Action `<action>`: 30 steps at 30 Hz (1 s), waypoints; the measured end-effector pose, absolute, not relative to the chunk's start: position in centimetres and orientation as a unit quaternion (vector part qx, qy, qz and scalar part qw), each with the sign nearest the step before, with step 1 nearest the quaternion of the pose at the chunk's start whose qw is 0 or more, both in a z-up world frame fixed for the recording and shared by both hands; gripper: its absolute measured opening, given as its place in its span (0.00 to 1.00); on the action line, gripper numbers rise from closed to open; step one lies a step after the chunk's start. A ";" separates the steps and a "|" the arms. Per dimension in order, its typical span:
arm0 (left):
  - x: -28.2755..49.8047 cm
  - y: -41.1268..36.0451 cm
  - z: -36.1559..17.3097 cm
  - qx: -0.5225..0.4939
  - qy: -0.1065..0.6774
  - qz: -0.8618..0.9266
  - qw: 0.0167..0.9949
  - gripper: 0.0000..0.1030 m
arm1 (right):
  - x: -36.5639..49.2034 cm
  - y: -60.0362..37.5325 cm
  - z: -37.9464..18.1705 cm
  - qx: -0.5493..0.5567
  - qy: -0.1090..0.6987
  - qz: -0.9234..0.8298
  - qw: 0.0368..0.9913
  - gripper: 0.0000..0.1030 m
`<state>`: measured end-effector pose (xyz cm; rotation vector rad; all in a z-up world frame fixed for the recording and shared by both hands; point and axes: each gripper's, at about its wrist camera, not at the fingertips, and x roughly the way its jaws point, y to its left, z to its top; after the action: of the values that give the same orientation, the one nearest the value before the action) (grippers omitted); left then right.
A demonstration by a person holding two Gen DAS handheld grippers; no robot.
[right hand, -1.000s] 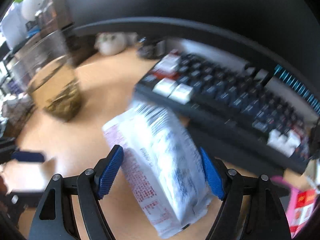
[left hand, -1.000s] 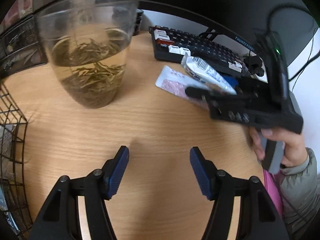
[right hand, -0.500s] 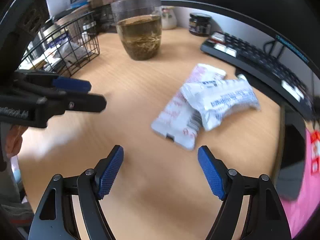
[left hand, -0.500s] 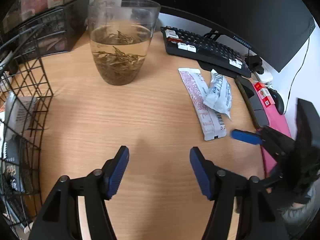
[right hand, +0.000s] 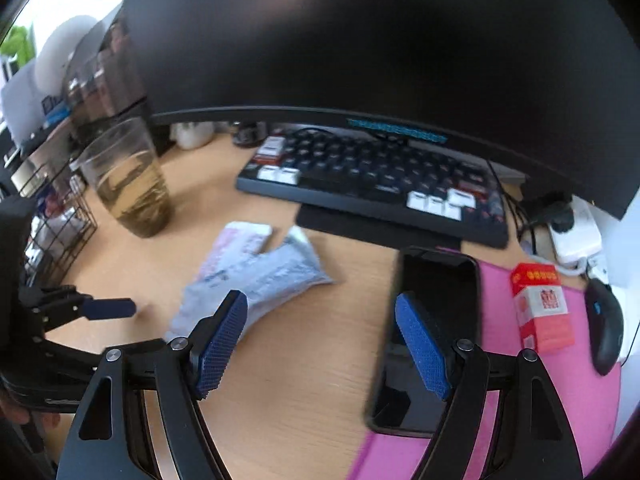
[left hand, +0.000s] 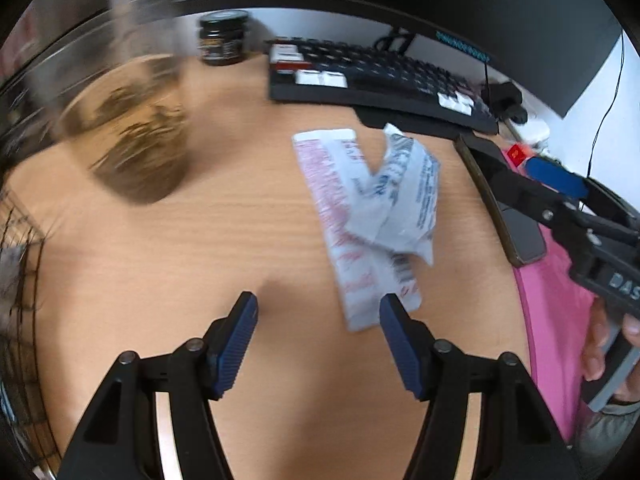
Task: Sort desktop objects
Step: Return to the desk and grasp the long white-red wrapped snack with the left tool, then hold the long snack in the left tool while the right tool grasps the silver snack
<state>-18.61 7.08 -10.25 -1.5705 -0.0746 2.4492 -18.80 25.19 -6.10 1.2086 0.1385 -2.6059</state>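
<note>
Two white snack packets lie overlapped on the wooden desk: a long one with red print (left hand: pixel 344 232) and a crumpled one with blue print (left hand: pixel 404 196) on top. They also show in the right wrist view (right hand: pixel 256 272). My left gripper (left hand: pixel 318 324) is open and empty just in front of the long packet's near end. My right gripper (right hand: pixel 320 324) is open and empty, between the packets and a black phone (right hand: pixel 432 320). A glass of tea (right hand: pixel 128 184) stands at the left.
A black keyboard (right hand: pixel 372 184) and monitor (right hand: pixel 360 40) stand behind. A pink mat (right hand: pixel 560 380) holds a red-white box (right hand: pixel 540 304) and a mouse (right hand: pixel 606 324). A wire basket (right hand: pixel 60 236) is at the left, a dark jar (left hand: pixel 222 42) at the back.
The right gripper let go of the blue-print packet, drew back and swung right toward the phone. The left gripper moved right and closer to the packets. Both views are blurred by motion.
</note>
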 end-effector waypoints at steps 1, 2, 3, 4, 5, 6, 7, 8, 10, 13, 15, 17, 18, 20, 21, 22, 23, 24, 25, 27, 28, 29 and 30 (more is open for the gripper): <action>-18.8 7.7 -10.3 -0.533 -0.020 0.838 0.115 0.68 | -18.9 25.7 -6.4 0.421 0.044 -0.896 0.132 0.75; -19.0 8.2 -10.3 -0.532 -0.017 0.838 0.118 0.69 | -18.9 26.1 -6.6 0.424 0.043 -0.895 0.132 0.75; -19.3 8.7 -10.3 -0.532 -0.017 0.838 0.120 0.70 | -18.9 26.7 -6.8 0.426 0.042 -0.894 0.132 0.75; -19.5 9.1 -10.3 -0.531 -0.016 0.839 0.119 0.71 | -18.8 27.0 -7.0 0.426 0.041 -0.894 0.133 0.75; -19.7 9.4 -10.3 -0.530 -0.014 0.840 0.117 0.72 | -18.7 27.4 -7.1 0.427 0.040 -0.893 0.133 0.75; -20.0 9.6 -10.3 -0.531 -0.012 0.839 0.116 0.74 | -18.7 27.8 -7.2 0.428 0.038 -0.893 0.134 0.75; -20.2 9.8 -10.3 -0.532 -0.011 0.839 0.114 0.74 | -18.7 28.0 -7.3 0.428 0.035 -0.893 0.136 0.75; -20.3 10.0 -10.1 -0.531 -0.010 0.840 0.111 0.74 | -18.7 28.1 -7.5 0.428 0.034 -0.893 0.137 0.75; -20.4 10.5 -9.8 -0.528 -0.012 0.842 0.112 0.74 | -18.8 28.4 -7.7 0.427 0.033 -0.893 0.139 0.75; -21.0 11.3 -9.8 -0.529 -0.014 0.841 0.110 0.74 | -18.8 28.7 -8.0 0.427 0.027 -0.892 0.143 0.75; -21.6 11.7 -10.2 -0.529 -0.005 0.843 0.096 0.75 | -18.7 28.8 -8.1 0.426 0.024 -0.893 0.145 0.75; -22.1 11.7 -10.5 -0.523 0.007 0.849 0.073 0.77 | -18.6 28.8 -8.2 0.427 0.024 -0.892 0.147 0.75; -22.2 11.7 -10.5 -0.521 0.012 0.851 0.069 0.78 | -18.5 28.8 -8.3 0.428 0.024 -0.891 0.148 0.75; -22.0 11.2 -10.5 -0.517 0.011 0.853 0.077 0.78 | -18.4 28.8 -8.4 0.428 0.027 -0.891 0.149 0.75; -21.7 11.0 -10.5 -0.515 0.016 0.853 0.080 0.75 | -18.4 28.8 -8.5 0.428 0.027 -0.891 0.148 0.75; -21.3 10.6 -10.5 -0.512 0.028 0.855 0.077 0.69 | -18.3 28.8 -8.5 0.428 0.027 -0.891 0.148 0.75; -21.0 9.9 -10.4 -0.509 0.032 0.857 0.070 0.48 | -18.3 28.9 -8.5 0.429 0.027 -0.891 0.148 0.75; -20.7 9.1 -10.3 -0.511 0.027 0.857 0.065 0.47 | -18.3 28.8 -8.6 0.429 0.028 -0.891 0.148 0.75; -20.5 8.5 -10.3 -0.513 0.026 0.855 0.065 0.47 | -18.3 28.7 -8.7 0.430 0.029 -0.890 0.148 0.75; -20.0 7.4 -10.3 -0.514 0.026 0.855 0.065 0.47 | -18.5 28.1 -8.9 0.433 0.031 -0.888 0.151 0.75; -19.7 7.0 -10.3 -0.514 0.024 0.855 0.063 0.47 | -18.5 27.7 -9.0 0.435 0.030 -0.887 0.153 0.75; -19.3 6.6 -10.3 -0.515 0.026 0.854 0.063 0.47 | -18.5 27.3 -9.0 0.435 0.031 -0.887 0.155 0.75; -18.9 6.0 -10.3 -0.516 0.022 0.854 0.063 0.47 | -18.6 26.6 -9.0 0.434 0.032 -0.887 0.157 0.75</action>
<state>-18.92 6.04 -10.32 -1.5596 0.0678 2.5801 -18.62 26.65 -9.01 1.2405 0.0917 -2.5374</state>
